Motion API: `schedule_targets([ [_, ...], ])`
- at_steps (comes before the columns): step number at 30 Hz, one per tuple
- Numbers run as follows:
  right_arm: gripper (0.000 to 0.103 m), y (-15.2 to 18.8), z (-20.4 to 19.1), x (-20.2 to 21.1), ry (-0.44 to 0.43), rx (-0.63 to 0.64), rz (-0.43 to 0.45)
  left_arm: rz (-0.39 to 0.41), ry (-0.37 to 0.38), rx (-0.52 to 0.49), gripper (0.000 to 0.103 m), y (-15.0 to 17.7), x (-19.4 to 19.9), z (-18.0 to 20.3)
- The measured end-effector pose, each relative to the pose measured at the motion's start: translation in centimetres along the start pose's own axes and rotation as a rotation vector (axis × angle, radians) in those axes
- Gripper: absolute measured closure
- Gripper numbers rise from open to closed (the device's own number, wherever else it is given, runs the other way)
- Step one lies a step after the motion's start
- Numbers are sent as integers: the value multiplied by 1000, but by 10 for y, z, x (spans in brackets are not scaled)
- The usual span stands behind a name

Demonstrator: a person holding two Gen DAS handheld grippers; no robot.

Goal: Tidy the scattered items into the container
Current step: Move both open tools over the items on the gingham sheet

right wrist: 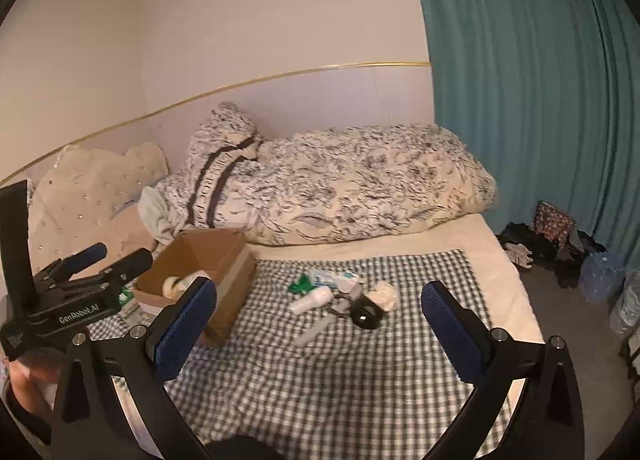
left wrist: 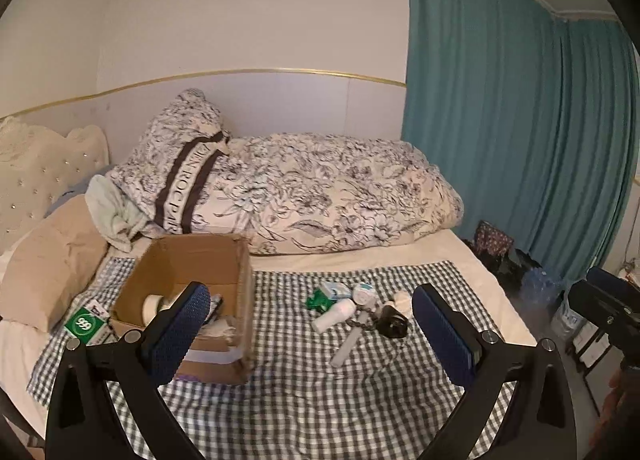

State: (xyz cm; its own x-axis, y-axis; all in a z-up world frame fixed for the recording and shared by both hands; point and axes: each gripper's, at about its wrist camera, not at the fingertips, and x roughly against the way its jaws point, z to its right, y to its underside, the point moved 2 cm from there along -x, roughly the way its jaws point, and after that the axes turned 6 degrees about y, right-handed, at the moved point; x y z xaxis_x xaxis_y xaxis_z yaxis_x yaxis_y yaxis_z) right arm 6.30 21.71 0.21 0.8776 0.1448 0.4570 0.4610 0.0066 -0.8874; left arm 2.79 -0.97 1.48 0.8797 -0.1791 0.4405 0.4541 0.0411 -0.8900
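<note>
An open brown cardboard box (left wrist: 192,260) stands on the bed's checked cloth, a tape roll (left wrist: 154,302) inside. To its right lies a cluster: a white bottle (left wrist: 334,314) on its side, a green packet (left wrist: 318,300), a black round item (left wrist: 392,324) and a white stick (left wrist: 349,344).

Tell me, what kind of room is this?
Most likely a bedroom: a bed with a tufted headboard, a flowered duvet bunched against the wall, and a teal curtain.

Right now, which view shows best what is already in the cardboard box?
The left wrist view: it looks down into the cardboard box, showing a tape roll and other items. The right wrist view is blurrier and shallower; its box shows only the roll.
</note>
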Motion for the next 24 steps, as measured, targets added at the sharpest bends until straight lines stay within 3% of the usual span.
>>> schedule_targets([
  [12, 0, 15, 67, -43, 65, -96, -51, -57, 69, -75, 0, 15, -60, 29],
  [24, 0, 32, 81, -112, 95, -78, -157, -171, 101, -95, 0, 38, -132, 29],
])
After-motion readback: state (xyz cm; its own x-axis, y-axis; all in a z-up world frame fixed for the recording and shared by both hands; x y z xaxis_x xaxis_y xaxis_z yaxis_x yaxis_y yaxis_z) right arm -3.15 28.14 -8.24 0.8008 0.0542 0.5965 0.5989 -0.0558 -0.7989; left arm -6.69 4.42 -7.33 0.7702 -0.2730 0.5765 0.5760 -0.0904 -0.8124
